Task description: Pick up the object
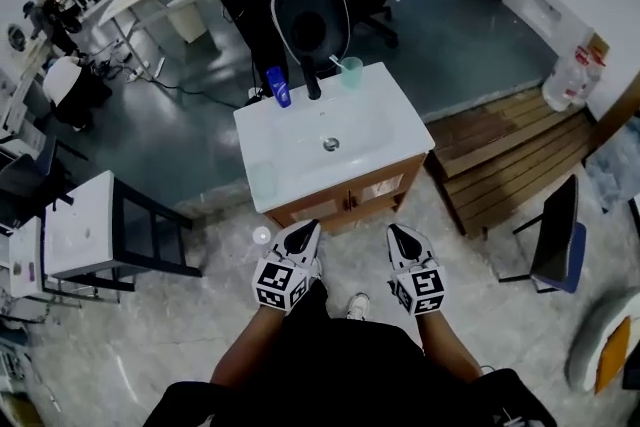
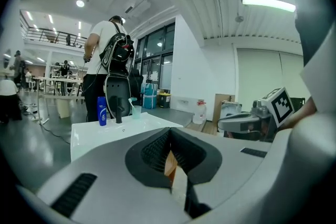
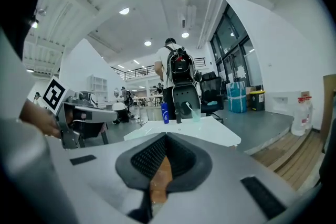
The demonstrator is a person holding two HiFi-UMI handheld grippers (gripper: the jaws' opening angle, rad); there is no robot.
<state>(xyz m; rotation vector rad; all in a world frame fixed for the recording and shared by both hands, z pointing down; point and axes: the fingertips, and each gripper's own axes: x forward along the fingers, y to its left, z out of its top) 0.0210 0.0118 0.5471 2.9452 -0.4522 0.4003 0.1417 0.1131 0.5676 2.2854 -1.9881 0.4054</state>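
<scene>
the person stands in front of a white washbasin (image 1: 400, 115) set on a wooden cabinet (image 1: 350, 198), with both grippers held side by side just short of its front edge and level with each other. the left gripper (image 1: 303, 227) has its jaws closed tip to tip with nothing between them; the left gripper view shows the dark pads meeting, and only the cabinet's wood shows through the narrow slit below them. the right gripper (image 1: 398, 233) is the same, its jaws pressed together and empty, and well apart from everything on the basin. along the far edge of the basin, in a row, stand a blue bottle (image 1: 278, 86) on the left, a black faucet (image 1: 312, 80) in the middle and a pale green cup (image 1: 351, 72) holding a toothbrush on the right. all three are upright, near one another but not touching. which of them is the object to pick up cannot be told. the drain (image 1: 331, 144) sits in the middle of the bowl. behind the basin is a black office chair (image 1: 310, 20), and a person with a backpack (image 2: 113, 55) stands beyond it. wooden pallets (image 1: 510, 155) lie on the floor to the right of the cabinet.
</scene>
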